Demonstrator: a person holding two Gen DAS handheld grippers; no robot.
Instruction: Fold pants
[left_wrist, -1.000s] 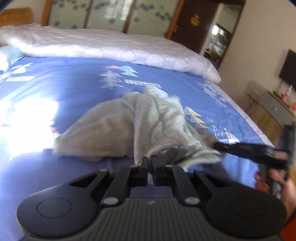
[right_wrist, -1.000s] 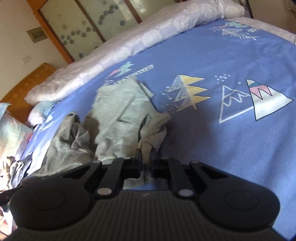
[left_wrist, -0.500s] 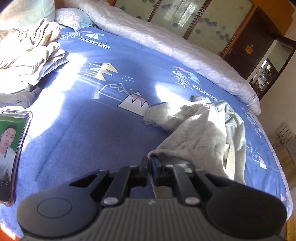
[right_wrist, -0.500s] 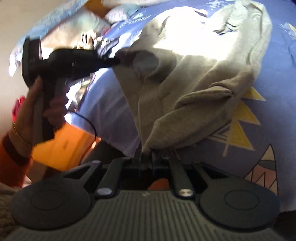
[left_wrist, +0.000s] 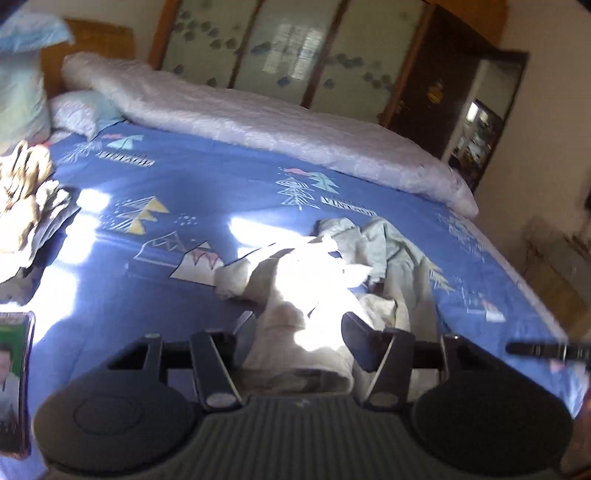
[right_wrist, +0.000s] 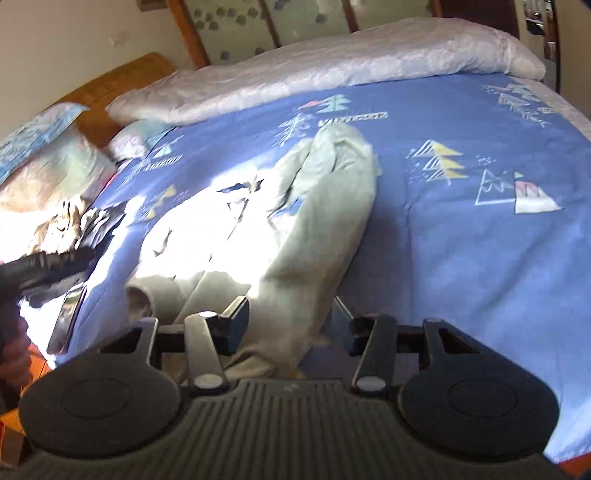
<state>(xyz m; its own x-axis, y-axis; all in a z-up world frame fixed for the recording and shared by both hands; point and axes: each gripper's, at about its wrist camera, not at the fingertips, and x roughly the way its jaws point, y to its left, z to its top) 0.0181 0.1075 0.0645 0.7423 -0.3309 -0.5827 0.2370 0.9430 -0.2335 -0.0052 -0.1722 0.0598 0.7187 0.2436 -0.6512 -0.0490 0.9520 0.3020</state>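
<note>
A phone (left_wrist: 14, 384) lies on the blue sheet (left_wrist: 192, 192) beside crumpled clothes (left_wrist: 26, 195).

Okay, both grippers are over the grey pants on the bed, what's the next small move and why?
Probably pull both back a little. The left gripper and right gripper have just been opening, and the grey pants lie loose between the parted fingers on the blue sheet, still rumpled. Backing off would show which edge to grasp next.

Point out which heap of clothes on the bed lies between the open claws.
The grey pants, spread mid-bed in sunlight; the other heap, tan and dark, sits by the pillows.
</note>
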